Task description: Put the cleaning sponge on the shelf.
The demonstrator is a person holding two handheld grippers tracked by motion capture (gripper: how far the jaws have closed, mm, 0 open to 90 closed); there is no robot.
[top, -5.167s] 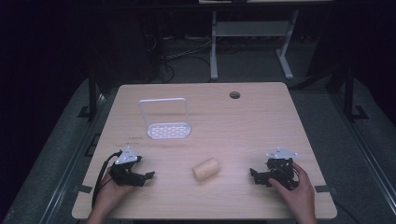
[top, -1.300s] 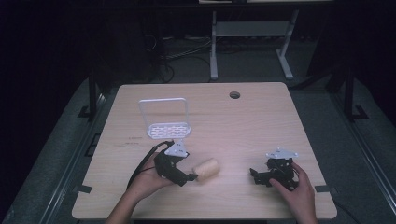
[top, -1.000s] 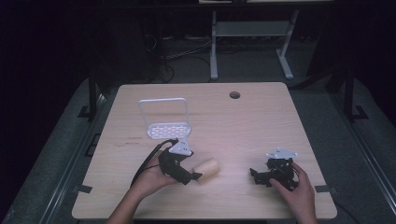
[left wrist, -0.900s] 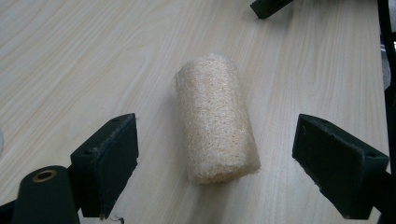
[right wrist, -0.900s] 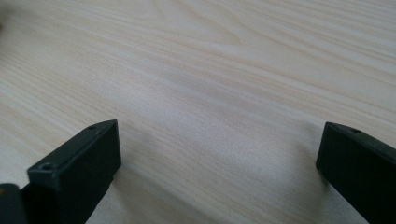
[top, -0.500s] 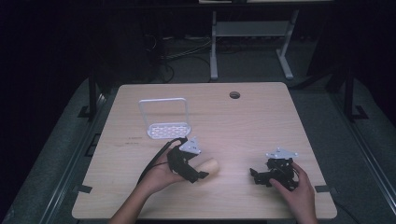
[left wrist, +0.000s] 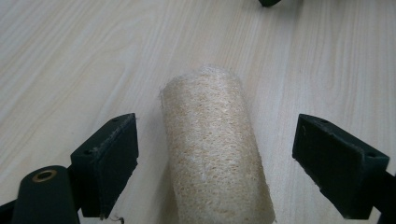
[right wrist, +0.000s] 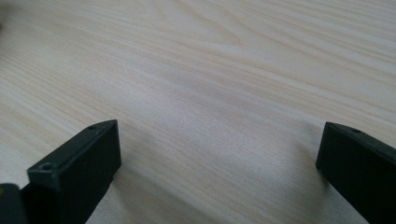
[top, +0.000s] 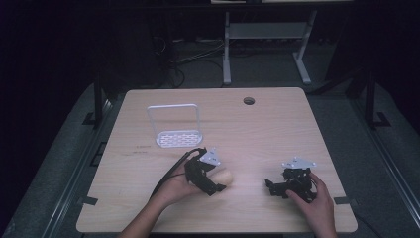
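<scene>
The left gripper point(left wrist: 215, 163) has its jaws spread wide around the loofah roll point(left wrist: 215, 154) (not yet pinched), the equally wide-open, empty right gripper point(top: 292, 184) resting well beside it.

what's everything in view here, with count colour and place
loofah roll: 1, pale tan, lying on the table between the open jaws of the left gripper
wire rack: 1, white, upright on the far left part of the table
table: 1, light wood, with a round hole near its far edge
metal stand: 1, grey, on the floor beyond the table
left gripper: 1, black, open around the loofah roll
right gripper: 1, black, open over bare table at near right
</scene>
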